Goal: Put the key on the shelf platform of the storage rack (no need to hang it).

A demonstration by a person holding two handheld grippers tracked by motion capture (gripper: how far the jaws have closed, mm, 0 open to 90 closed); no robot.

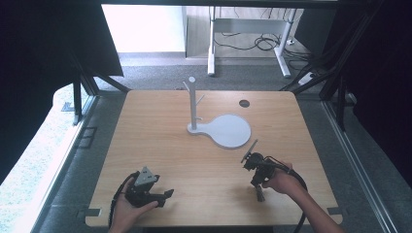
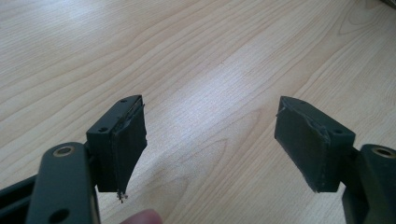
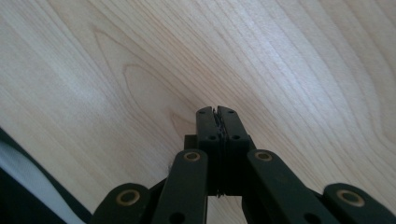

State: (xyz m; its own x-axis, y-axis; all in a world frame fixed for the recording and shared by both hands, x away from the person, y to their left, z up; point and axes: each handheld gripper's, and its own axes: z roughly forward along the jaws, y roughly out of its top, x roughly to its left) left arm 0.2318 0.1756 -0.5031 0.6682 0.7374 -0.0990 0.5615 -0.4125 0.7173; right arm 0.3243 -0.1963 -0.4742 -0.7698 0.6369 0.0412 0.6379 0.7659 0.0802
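I have 2 grippers low over the table (image 1: 160, 145), both on my side of the stand (image 1: 193, 104), which is the 1 thing on the wood and so the thing the work must turn on. It sits well beyond both grippers, toward the far edge: a white post with short pegs rising from a flat round white base (image 1: 232, 131) that spreads to the post's right. The left gripper (image 1: 165, 195) rests near my edge, well to the left of the stand and far short of it; in the left gripper view its jaws stand wide apart over bare wood, with nothing between the pads (image 2: 128, 149). The right gripper (image 1: 248, 156) is nearer the stand, just short of the base's near rim and a little to its right; in the right gripper view (image 3: 217, 122) its 2 jaws are pressed flat together with nothing caught in them. I judge this to be the very start, an approach not yet made, since neither gripper touches the stand. The next move, as I read it, calls for parting the right jaws and carrying them forward and left to the post or the base rim, squared to it before closing.
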